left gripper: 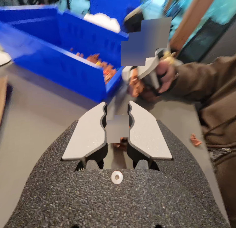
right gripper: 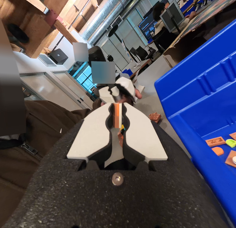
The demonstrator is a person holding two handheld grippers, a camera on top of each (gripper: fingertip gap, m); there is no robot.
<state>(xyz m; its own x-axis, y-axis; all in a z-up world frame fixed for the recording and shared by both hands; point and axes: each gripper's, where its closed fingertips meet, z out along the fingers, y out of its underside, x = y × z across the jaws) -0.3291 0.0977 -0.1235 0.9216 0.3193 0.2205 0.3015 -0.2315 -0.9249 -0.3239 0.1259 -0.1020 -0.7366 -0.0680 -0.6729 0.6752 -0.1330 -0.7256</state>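
Note:
My left gripper [left gripper: 117, 104] is shut on a grey piece [left gripper: 114, 110] that sticks out forward between its fingers. It also shows in the right wrist view [right gripper: 114, 93], holding the grey rod-like piece [right gripper: 118, 97] just beyond my right fingertips. My right gripper [right gripper: 117, 105] is shut on a thin stack of brown, orange and white brick plates [right gripper: 116, 116]. In the left wrist view the right gripper [left gripper: 135, 77] holds this brick stack [left gripper: 135, 89] just ahead of the grey piece. The left wrist view is blurred by motion.
A blue bin [left gripper: 63, 68] with several brown and orange bricks stands on the grey table [left gripper: 38, 119]; it shows at the right [right gripper: 198, 94] too. A loose brown brick [right gripper: 154, 116] lies on the table. A brown jacket sleeve [left gripper: 204, 81] is at the right. About 4 centimetres separates my left fingertips from my right.

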